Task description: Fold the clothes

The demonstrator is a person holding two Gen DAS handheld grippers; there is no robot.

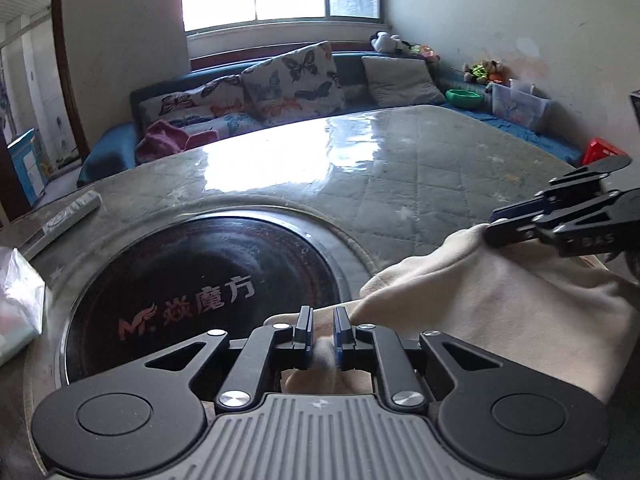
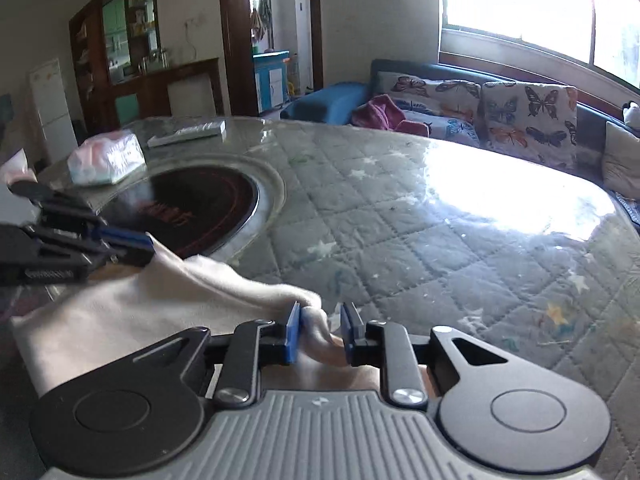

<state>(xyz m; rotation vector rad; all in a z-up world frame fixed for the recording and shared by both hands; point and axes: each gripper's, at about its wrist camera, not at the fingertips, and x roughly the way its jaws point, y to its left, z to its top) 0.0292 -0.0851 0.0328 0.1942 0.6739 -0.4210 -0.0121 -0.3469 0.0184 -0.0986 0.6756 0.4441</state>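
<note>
A cream garment (image 1: 500,300) hangs stretched between my two grippers above the near edge of the table (image 1: 420,168). My left gripper (image 1: 322,322) is shut on one edge of the garment, with a fold of cloth pinched between its blue pads. My right gripper (image 2: 322,322) is shut on the other edge (image 2: 316,320). The right gripper also shows at the right of the left wrist view (image 1: 516,220), clamped on the cloth. The left gripper shows at the left of the right wrist view (image 2: 132,246), also clamped on the garment (image 2: 140,304).
A round black induction plate (image 1: 200,280) with red lettering is set into the quilted, glass-topped table. A remote control (image 1: 60,220) and a tissue pack (image 2: 106,158) lie at the table's left. A sofa with butterfly cushions (image 1: 292,76) stands behind the table.
</note>
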